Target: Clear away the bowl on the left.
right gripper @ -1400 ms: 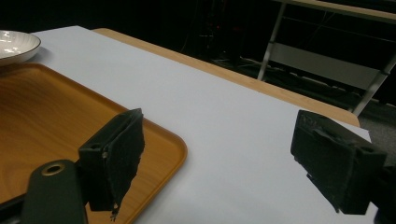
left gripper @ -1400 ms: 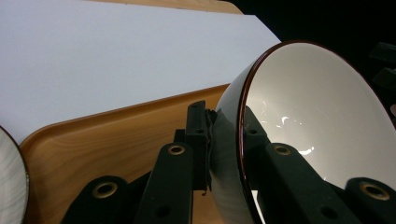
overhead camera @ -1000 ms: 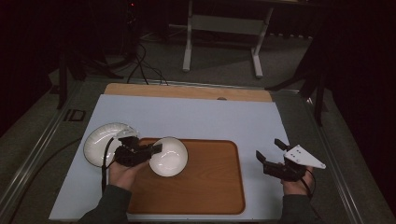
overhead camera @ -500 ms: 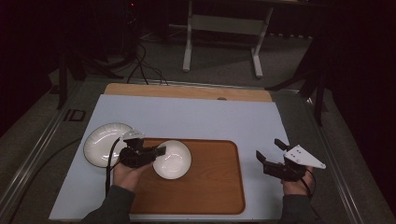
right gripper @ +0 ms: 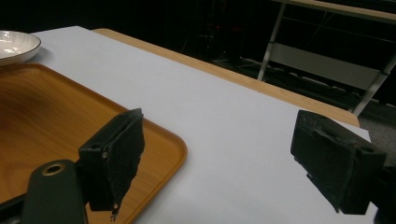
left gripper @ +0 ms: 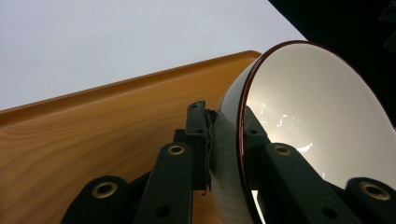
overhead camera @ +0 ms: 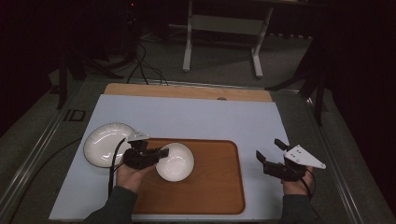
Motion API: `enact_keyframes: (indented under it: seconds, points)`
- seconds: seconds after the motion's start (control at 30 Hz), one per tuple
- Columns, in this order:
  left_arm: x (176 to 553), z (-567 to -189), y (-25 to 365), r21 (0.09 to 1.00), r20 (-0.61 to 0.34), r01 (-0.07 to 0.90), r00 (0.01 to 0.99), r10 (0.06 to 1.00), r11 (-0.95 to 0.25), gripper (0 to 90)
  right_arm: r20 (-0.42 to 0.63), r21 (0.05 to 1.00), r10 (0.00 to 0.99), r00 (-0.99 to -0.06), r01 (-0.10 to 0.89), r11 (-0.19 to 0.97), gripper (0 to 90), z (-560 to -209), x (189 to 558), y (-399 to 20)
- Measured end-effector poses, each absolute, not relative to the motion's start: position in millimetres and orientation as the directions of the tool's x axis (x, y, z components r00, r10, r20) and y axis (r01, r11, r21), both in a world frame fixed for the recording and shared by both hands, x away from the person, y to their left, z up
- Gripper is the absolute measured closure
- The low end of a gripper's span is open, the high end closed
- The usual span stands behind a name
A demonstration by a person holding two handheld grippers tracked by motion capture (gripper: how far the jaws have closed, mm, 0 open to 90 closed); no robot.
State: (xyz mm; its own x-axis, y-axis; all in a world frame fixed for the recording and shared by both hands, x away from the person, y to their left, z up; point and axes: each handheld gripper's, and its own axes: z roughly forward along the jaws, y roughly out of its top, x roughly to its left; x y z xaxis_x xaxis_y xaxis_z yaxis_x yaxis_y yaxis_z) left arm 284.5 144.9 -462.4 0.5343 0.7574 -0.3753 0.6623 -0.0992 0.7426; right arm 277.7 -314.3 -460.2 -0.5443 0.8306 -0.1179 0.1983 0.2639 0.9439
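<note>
1. Bowl point(overhead camera: 175, 161) first: I see the white bowl with its dark rim over the left part of the wooden tray point(overhead camera: 215, 186), tilted rather than flat, its opening turned up and toward the right in the high view.
2. My left gripper point(overhead camera: 159, 154) has it by the rim. In the left gripper view the bowl point(left gripper: 317, 126) stands nearly on edge, with one black jaw pressed against the outside wall and the other inside against the white glaze, so the jaws are clenched on the bowl's rim.
3. I cannot tell from these views whether the bowl's foot touches the tray point(left gripper: 93, 135) or hangs just above it.
4. Left of the tray, a white plate point(overhead camera: 105, 144) lies flat on the pale sheet that covers the surface point(overhead camera: 196, 116), just beside the left hand point(overhead camera: 130, 173).
5. My right gripper point(overhead camera: 272, 151) sits near the right edge of the surface, well apart from the bowl, beyond the tray's right rim.
6. In the right gripper view its jaws stand wide and released, nothing between them; the tray's rounded corner point(right gripper: 173, 149) lies below the left jaw and the plate point(right gripper: 16, 46) shows at the far left.
</note>
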Motion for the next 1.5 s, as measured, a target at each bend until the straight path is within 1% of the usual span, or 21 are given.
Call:
enact_keyframes:
  seconds: [1.5]
  points:
    - [286.7,-481.6,122.6,0.705,-0.357,0.69,0.547,0.757,-0.167,80.0,-0.122,0.943,0.828,-0.548,0.197,0.269,16.8,-460.3,277.9,-313.7]
